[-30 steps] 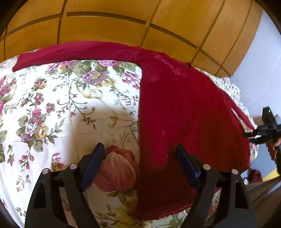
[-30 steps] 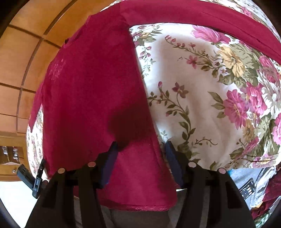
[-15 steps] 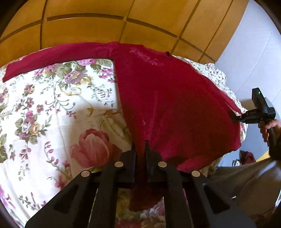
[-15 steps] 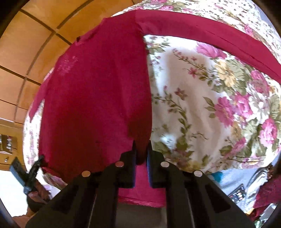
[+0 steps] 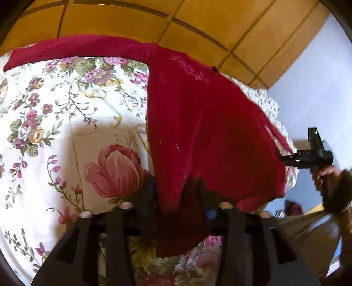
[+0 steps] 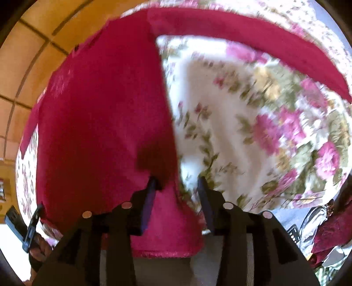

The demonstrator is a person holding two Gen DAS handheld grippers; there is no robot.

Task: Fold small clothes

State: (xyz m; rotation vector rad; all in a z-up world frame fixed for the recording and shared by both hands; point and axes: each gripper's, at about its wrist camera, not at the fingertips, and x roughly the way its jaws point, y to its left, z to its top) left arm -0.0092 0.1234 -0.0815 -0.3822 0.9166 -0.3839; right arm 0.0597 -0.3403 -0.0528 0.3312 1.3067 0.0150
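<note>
A dark red long-sleeved garment [image 5: 204,123] lies spread on a floral bedspread [image 5: 66,132], one sleeve stretched along the far edge. In the left wrist view my left gripper [image 5: 178,189] stands open over the garment's lower hem corner, with cloth between and over its fingers. In the right wrist view the same garment [image 6: 99,105] fills the left half. My right gripper [image 6: 176,187] is open, its left finger on the garment's edge and its right finger over the bedspread [image 6: 242,110]. The right gripper also shows in the left wrist view [image 5: 308,154], at the garment's right edge.
A wooden panelled headboard [image 5: 154,19] rises behind the bed. A pale blue wall [image 5: 319,77] stands at the right. More clothes [image 6: 330,231] lie beside the bed at the lower right of the right wrist view. The person's legs are below the grippers.
One second ago both grippers were open. Half a second ago both were shut on the garment's lower hem. Now both have opened again and the view has shifted slightly.
</note>
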